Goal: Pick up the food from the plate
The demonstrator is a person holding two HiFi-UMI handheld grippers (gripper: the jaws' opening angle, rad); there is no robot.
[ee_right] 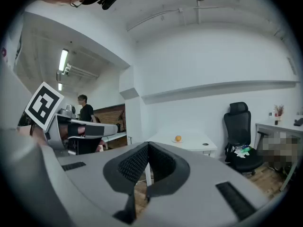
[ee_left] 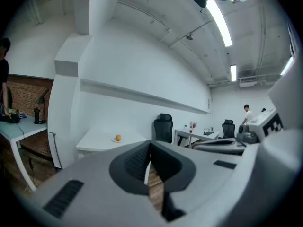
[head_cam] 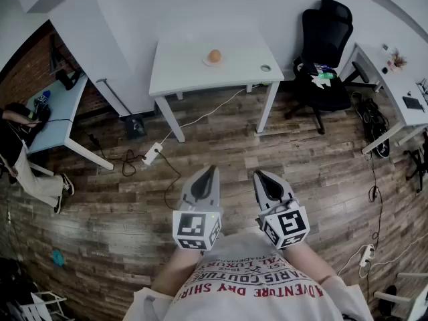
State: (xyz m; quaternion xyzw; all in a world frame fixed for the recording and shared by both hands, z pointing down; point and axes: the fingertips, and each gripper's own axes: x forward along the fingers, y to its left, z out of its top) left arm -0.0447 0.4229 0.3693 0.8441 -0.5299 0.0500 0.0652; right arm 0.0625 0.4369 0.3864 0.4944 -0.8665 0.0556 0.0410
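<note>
On shirt (head_cam: 247, 283): "ADVENTURE DAY" | left gripper (head_cam: 212, 170), right gripper (head_cam: 258, 174): jaws clenched, empty

Too small to identify by kind: round orange food (head_cam: 214, 56) on plate (head_cam: 206, 62). Likewise small dark ring (head_cam: 266, 67) near right edge of surface (head_cam: 180, 69), and clutter (head_cam: 322, 74) on office chair (head_cam: 328, 29). Cut off at left picture edge: seated person (head_cam: 27, 169).

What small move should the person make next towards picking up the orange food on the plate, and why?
Probably walk forward to the white table. The orange food sits on its plate across a stretch of wooden floor, seemingly well beyond reach. The left gripper and right gripper are both far back from it, jaws together and empty.
</note>
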